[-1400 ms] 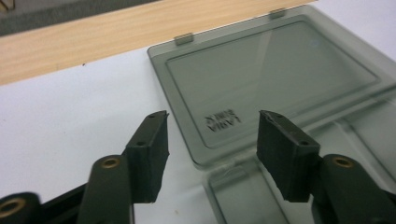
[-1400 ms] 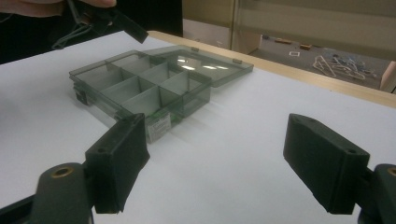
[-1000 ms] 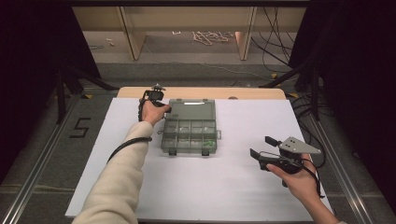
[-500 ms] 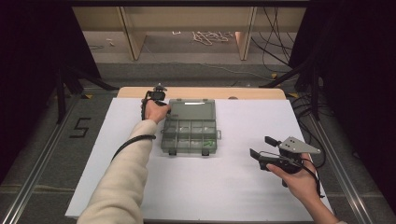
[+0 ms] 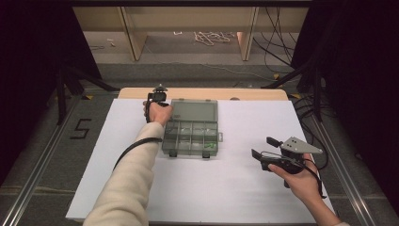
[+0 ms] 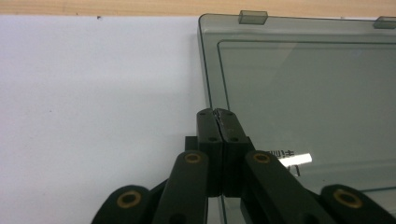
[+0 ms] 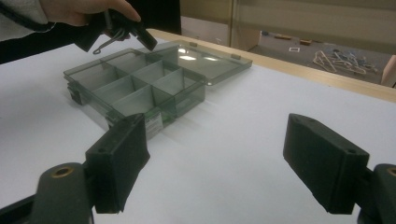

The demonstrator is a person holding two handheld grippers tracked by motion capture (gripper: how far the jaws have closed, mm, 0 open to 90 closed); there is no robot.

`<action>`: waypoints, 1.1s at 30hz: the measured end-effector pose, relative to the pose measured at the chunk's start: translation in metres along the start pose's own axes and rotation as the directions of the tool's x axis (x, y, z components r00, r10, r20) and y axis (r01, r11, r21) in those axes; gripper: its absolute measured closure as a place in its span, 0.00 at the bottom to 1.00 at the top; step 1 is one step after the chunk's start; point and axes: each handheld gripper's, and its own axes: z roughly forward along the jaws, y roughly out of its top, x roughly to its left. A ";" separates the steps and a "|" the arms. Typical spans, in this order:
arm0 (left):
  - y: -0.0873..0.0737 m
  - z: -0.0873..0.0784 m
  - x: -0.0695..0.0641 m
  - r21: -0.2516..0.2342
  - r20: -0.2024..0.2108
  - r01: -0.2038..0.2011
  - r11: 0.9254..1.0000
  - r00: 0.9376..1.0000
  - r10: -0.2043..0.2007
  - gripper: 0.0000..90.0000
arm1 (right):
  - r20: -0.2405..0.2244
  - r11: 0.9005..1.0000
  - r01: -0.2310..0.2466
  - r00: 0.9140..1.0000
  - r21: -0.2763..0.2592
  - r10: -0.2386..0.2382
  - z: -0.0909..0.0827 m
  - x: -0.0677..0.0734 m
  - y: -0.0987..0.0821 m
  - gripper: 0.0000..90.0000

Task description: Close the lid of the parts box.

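White tabletop (image 5: 235,188) bears the organiser box (image 5: 190,136), lid (image 6: 303,84) already flat open; left gripper (image 6: 218,113) closed beside it, right gripper (image 7: 224,158) agape.

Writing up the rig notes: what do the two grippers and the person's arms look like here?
Both grippers are black. The left gripper has linkage arms with brass-coloured pivot pins and a black cable trailing along the cream sleeve. The right gripper has flat rectangular jaw blocks, a grey three-cornered plate on top and a black cable; that forearm is unsleeved.
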 end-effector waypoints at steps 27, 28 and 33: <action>-0.030 -0.017 0.011 -0.286 0.103 0.013 0.958 0.994 0.018 0.99 | 0.029 0.997 -0.040 0.999 0.062 0.038 0.088 -0.010 0.053 0.35; -0.030 -0.018 0.013 -0.285 0.101 -0.007 0.958 0.994 0.037 0.99 | 0.025 0.995 -0.058 0.998 0.078 0.056 0.094 -0.009 0.057 0.35; -0.033 -0.019 0.012 -0.323 0.111 0.010 0.946 0.993 0.027 1.00 | 0.054 0.991 -0.054 0.997 0.125 0.048 0.127 -0.009 0.072 0.37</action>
